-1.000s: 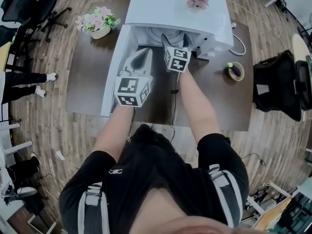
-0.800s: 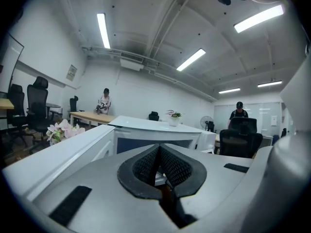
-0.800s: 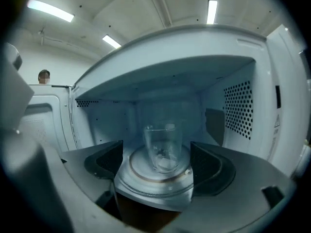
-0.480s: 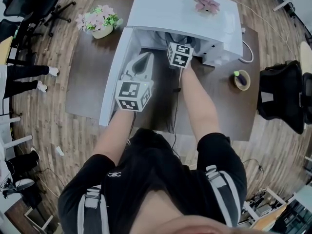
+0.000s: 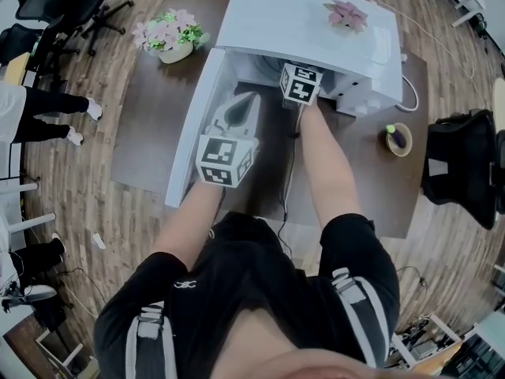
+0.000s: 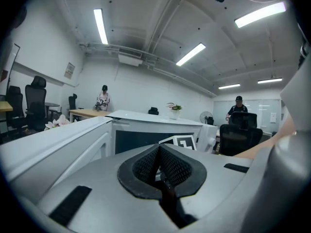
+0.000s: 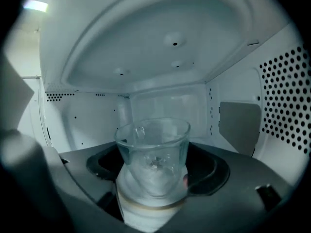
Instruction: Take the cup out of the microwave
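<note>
A clear glass cup [image 7: 153, 149] stands inside the white microwave [image 5: 308, 22], whose door [image 5: 193, 125] hangs open to the left. My right gripper [image 7: 154, 177] is reaching into the cavity, and the cup sits between its dark pads. Its jaws are closing, and I see no firm press on the glass. In the head view only its marker cube [image 5: 301, 84] shows at the oven's mouth, and the cup is hidden. My left gripper [image 5: 243, 101] hovers outside, just in front of the opening beside the door. It is shut and empty, its pads [image 6: 167, 168] meeting.
The microwave sits on a dark brown table [image 5: 150, 125]. A pot of flowers [image 5: 170, 38] stands at the table's left rear, and a tape roll [image 5: 398, 138] lies at the right. A pink flower [image 5: 347, 14] rests on the oven top. A black chair [image 5: 465, 164] stands to the right.
My right gripper has pushed deeper into the microwave, so that its fingers are now hidden under the oven's top in the head view. The left gripper has sunk slightly and stays shut.
</note>
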Demonstrator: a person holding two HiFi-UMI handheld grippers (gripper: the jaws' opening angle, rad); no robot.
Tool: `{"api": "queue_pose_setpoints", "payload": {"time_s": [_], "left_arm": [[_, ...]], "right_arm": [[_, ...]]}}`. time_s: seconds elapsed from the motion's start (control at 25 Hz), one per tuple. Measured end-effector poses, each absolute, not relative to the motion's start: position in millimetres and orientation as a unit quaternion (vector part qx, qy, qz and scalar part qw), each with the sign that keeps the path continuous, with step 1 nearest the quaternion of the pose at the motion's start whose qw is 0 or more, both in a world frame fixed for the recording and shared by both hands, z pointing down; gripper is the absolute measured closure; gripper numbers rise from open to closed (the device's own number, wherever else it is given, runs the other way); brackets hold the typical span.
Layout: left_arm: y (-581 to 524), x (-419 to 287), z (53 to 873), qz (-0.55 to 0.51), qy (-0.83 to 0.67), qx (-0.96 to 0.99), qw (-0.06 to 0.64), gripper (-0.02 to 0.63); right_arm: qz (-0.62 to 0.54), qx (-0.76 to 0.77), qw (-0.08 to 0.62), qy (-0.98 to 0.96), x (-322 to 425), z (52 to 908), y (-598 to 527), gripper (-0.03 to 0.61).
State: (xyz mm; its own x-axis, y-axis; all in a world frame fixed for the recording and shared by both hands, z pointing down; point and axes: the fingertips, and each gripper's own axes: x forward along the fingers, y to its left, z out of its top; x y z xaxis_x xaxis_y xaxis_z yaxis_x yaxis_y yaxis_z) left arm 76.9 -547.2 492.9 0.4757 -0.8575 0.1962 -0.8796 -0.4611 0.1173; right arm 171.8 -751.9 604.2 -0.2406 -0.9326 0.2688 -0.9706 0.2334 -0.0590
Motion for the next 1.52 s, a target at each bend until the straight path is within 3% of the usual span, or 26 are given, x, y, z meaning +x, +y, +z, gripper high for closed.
{"api": "queue_pose_setpoints", "payload": {"time_s": [0.72,1.52], "left_arm": [[-511,88,463,0.022,-0.49,0.865,0.102,0.618],[-429,90,397,0.011,-0.457,0.887,0.062,0.618]], "right_arm": [[0.081,0.601,0.072,-0.792,180,570,-606,0.196],[0.01,0.639,0.019,-0.769,214,386,-447,0.195]]}}
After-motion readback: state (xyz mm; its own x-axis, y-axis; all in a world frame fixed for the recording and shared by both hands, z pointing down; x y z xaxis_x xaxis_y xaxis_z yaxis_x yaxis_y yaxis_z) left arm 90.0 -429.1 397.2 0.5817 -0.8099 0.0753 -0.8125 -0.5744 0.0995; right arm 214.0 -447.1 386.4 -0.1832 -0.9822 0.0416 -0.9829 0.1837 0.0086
